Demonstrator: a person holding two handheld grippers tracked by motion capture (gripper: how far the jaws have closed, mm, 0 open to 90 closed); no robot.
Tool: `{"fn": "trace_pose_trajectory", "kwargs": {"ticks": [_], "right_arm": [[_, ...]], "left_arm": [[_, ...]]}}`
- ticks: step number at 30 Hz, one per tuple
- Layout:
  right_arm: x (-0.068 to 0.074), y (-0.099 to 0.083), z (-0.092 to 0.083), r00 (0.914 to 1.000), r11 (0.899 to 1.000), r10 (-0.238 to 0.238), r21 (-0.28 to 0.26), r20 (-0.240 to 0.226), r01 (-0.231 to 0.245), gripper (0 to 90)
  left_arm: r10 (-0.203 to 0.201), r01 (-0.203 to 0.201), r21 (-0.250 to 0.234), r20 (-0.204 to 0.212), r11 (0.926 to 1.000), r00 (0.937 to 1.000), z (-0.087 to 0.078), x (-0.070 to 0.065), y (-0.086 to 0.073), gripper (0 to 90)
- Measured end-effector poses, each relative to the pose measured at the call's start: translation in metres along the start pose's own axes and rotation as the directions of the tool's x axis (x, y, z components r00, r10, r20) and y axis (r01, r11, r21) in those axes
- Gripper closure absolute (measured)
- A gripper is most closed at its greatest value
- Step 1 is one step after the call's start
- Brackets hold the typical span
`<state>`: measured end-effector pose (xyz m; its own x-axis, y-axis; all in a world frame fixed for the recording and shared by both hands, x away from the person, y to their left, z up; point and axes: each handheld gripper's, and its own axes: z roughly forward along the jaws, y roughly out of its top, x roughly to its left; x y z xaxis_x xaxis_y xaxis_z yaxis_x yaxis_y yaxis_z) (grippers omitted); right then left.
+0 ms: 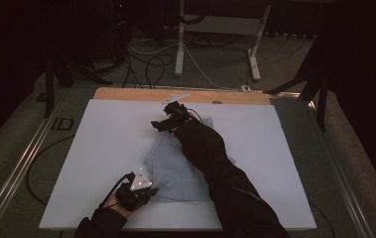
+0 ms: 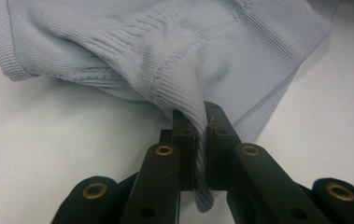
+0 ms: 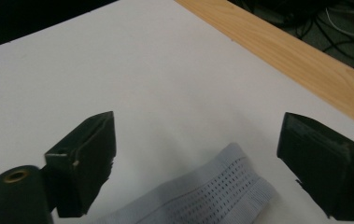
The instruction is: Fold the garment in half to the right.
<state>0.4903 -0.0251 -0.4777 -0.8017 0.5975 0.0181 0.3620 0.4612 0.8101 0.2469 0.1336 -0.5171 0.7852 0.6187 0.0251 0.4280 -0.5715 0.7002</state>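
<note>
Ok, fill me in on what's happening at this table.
A person is working a pale blue knit garment on a white board with two hand-held grippers. The left gripper is shut on a pinched fold at the garment's near edge. The right gripper, reached toward the far side, stands open over a ribbed band of the cloth, not yet gripping it.

Black sleeves are worn on both forearms. Each black claw, left claw [image 1: 148, 191] and right claw [image 1: 156, 124], is topped by a grey three-cornered plate and trailed by a black cable; brass-ringed screw holes are set in the black links.
</note>
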Motion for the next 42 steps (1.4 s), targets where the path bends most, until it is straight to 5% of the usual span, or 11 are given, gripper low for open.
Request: {"fn": "trace_pose_trajectory", "kwargs": {"ticks": [9, 20, 29, 42], "right_arm": [[-0.01, -0.002, 0.022, 0.994, 0.993, 0.091, 0.068, 0.061, -0.095, 14.1], [-0.015, -0.004, 0.042, 0.9909, 0.978, 0.089, 0.182, 0.101, -0.106, 31.2], [-0.01, -0.01, 0.054, 0.9923, 0.964, -0.017, 0.264, 0.123, -0.016, 52.5], [-0.007, -0.006, 0.052, 0.9842, 0.956, -0.108, 0.288, 0.141, 0.063, 85.7]], "left_arm": [[0.002, -0.002, -0.031, -0.011, 0.9995, 0.9999, -0.004, -0.001, 0.002, 86.4], [0.002, -0.003, -0.032, -0.01, 0.9995, 1.0, -0.004, 0.0, 0.002, 86.6], [0.002, -0.002, -0.028, -0.004, 0.9996, 1.0, -0.004, 0.0, 0.003, 86.6], [0.006, -0.006, -0.027, -0.001, 0.9996, 1.0, -0.004, -0.001, 0.003, 86.7]]}}
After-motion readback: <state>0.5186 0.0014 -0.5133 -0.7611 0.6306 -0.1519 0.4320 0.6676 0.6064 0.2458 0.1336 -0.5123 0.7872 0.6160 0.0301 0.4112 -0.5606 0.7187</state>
